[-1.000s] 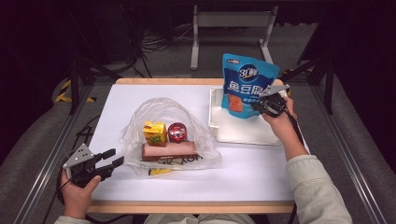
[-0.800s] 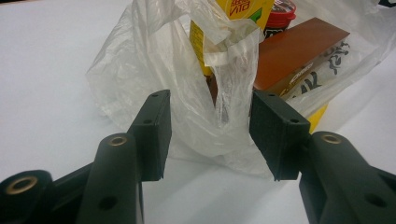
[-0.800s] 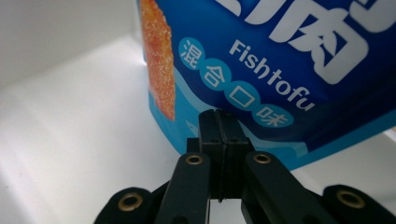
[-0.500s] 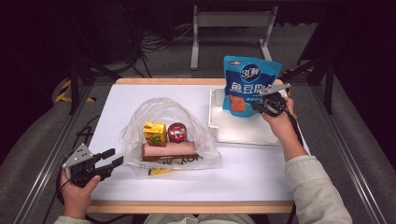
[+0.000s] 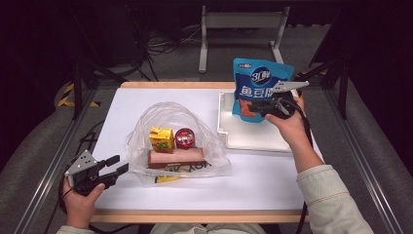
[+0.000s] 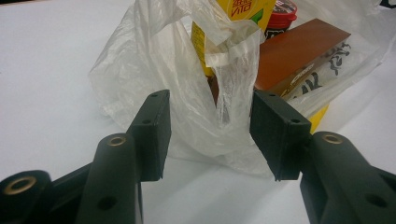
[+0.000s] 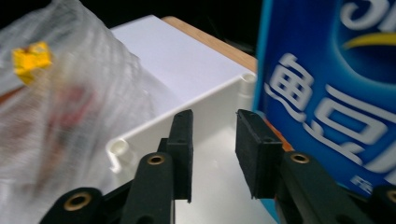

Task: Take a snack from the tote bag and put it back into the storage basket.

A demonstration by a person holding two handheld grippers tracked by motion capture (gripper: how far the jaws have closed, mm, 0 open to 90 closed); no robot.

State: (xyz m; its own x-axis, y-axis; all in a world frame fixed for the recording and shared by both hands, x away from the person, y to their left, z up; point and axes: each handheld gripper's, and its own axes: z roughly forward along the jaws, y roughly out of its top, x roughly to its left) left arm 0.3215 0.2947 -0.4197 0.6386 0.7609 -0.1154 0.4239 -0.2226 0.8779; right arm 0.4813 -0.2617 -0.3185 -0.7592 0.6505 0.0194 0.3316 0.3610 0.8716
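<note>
From the high view, a blue foil snack pouch (image 5: 260, 87) stands upright in a shallow white plastic tray (image 5: 253, 139) near the bench's far right corner, with the right hand-held gripper (image 5: 257, 106) beside its lower edge. The left hand-held gripper (image 5: 122, 165) rests at the near left corner. In the left gripper view, its jaws gape before a clear plastic bag (image 6: 187, 93). In the right gripper view, the jaws stand apart, empty, the pouch (image 7: 336, 93) just right of them.

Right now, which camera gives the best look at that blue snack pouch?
The high view: the whole blue pouch stands upright in the white tray. The right gripper view catches just part of its printed front, too close to read whole.
</note>
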